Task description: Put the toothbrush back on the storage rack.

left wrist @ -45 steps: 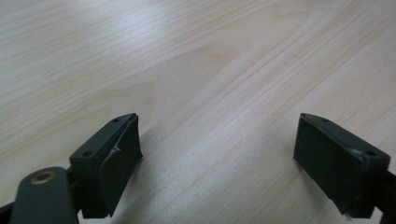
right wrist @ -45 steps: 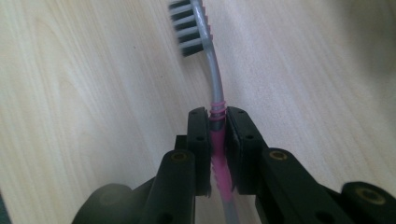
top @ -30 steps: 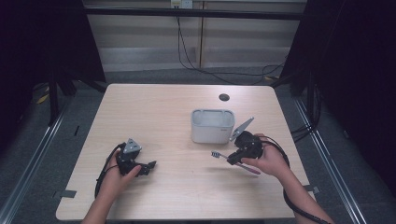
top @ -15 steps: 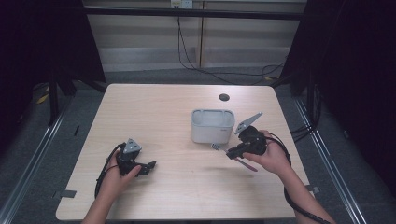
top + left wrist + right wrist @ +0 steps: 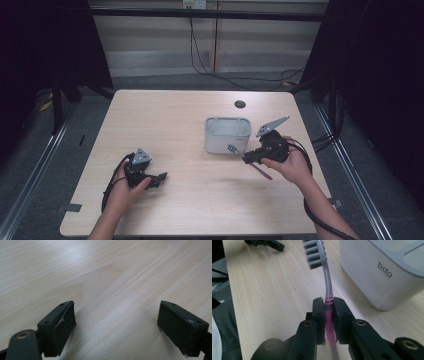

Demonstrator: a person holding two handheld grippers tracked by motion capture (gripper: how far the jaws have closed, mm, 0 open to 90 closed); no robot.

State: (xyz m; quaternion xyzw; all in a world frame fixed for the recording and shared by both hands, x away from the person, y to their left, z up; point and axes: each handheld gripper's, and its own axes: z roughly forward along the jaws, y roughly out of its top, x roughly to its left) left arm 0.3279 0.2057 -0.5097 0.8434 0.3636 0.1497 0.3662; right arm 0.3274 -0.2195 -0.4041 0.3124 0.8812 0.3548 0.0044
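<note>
Your right gripper (image 5: 327, 305) has its fingers pinching a toothbrush (image 5: 326, 282) by the handle, just below a band of pink ribs. The toothbrush has a slim grey neck that curves slightly toward the head, a pink ribbed grip section where the fingers clamp it, and a head carrying rows of grey bristles with a trace of pink behind them. In the high view the toothbrush (image 5: 235, 149) is held off the counter (image 5: 175, 120), its bristle end pointing toward the front wall of a white container (image 5: 227, 135) and lying just beside it, while the pink tail of the handle projects back past your right hand. The container has a grey rim and small dark lettering on its side. Your left gripper (image 5: 159, 179) rests on the counter, well apart from the toothbrush, with its fingers (image 5: 61, 325) spread wide and nothing between them.
</note>
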